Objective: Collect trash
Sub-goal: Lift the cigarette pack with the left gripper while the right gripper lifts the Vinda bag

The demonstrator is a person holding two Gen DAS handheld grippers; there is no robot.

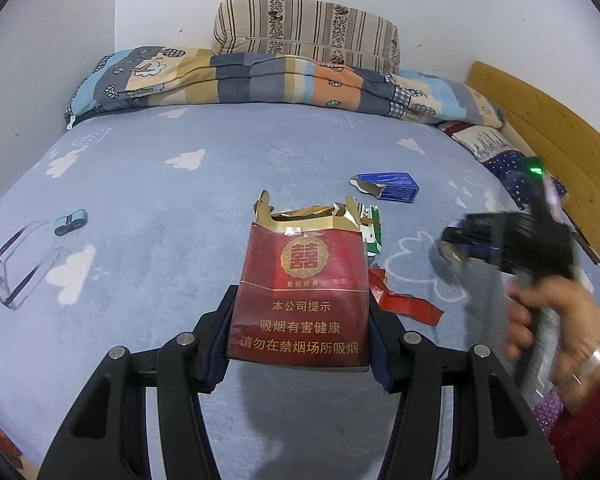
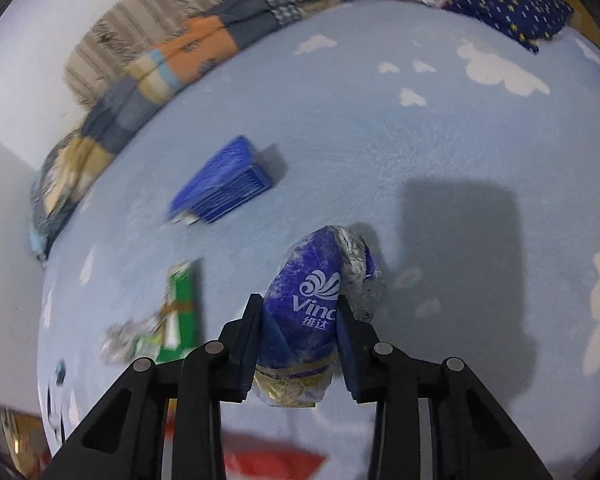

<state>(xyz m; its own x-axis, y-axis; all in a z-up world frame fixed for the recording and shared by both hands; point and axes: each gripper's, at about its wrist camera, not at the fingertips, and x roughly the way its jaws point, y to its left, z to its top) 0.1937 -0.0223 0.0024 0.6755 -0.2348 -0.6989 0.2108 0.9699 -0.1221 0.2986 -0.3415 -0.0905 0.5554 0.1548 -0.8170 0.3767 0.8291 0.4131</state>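
My left gripper (image 1: 300,332) is shut on a torn red cigarette pack (image 1: 302,280) and holds it above the blue bed sheet (image 1: 160,200). My right gripper (image 2: 300,320) is shut on a crumpled blue Vinda tissue wrapper (image 2: 312,300); it shows blurred at the right of the left wrist view (image 1: 500,240). A blue cigarette box (image 1: 392,186) lies on the sheet beyond, also in the right wrist view (image 2: 224,184). A green and white pack (image 2: 180,312) lies left of the right gripper, partly hidden behind the red pack (image 1: 372,232). A red wrapper scrap (image 1: 404,300) lies beside the left gripper.
Glasses (image 1: 16,268) and a small blue-black item (image 1: 71,222) lie at the sheet's left. A folded patchwork quilt (image 1: 260,80) and striped pillow (image 1: 308,28) sit against the far wall. A wooden bed board (image 1: 560,136) runs along the right.
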